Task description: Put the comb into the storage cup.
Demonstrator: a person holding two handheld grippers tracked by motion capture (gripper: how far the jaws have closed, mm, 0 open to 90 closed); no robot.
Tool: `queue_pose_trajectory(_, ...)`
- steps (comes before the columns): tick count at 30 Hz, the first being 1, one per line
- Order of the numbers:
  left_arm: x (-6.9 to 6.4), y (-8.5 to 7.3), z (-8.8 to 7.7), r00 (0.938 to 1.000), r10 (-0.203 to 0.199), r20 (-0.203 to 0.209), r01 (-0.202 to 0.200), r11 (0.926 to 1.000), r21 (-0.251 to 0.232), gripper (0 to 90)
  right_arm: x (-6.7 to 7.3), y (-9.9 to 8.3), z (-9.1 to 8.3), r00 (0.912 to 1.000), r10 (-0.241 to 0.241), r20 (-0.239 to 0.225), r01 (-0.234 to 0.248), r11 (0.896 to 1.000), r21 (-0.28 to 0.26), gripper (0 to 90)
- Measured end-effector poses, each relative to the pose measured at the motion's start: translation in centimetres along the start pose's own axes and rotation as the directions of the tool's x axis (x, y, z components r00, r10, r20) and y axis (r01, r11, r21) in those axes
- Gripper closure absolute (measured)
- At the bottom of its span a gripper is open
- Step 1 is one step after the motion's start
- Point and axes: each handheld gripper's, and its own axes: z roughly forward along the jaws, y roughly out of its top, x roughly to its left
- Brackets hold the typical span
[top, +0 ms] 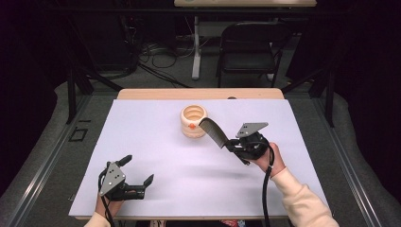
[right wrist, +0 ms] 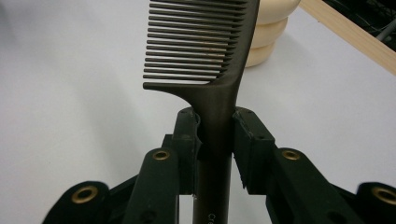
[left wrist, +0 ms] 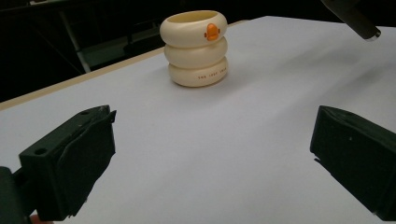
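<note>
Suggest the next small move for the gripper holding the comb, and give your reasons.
Probably carry the comb a little farther over the cream holder and tip its toothed end toward the opening. The right gripper clamps the handle, the teeth already hang beside the holder's rim, and the holder stands upright and open-topped.

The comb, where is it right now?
In the high view the comb is held by its handle in the right claw, above the white mat's right half, its toothed end just right of the cream duck cup.
</note>
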Motion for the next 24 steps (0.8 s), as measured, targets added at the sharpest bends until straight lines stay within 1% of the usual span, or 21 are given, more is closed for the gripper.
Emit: queue_pose_trajectory(24,0.0,0.02,-0.01,1.0,0.003,-0.001,-0.003,1.0,-0.001,0.0,-0.15,0.25,-0.66,0.9994,0.029,0.016,-0.028,0.998,-0.064,71.5)
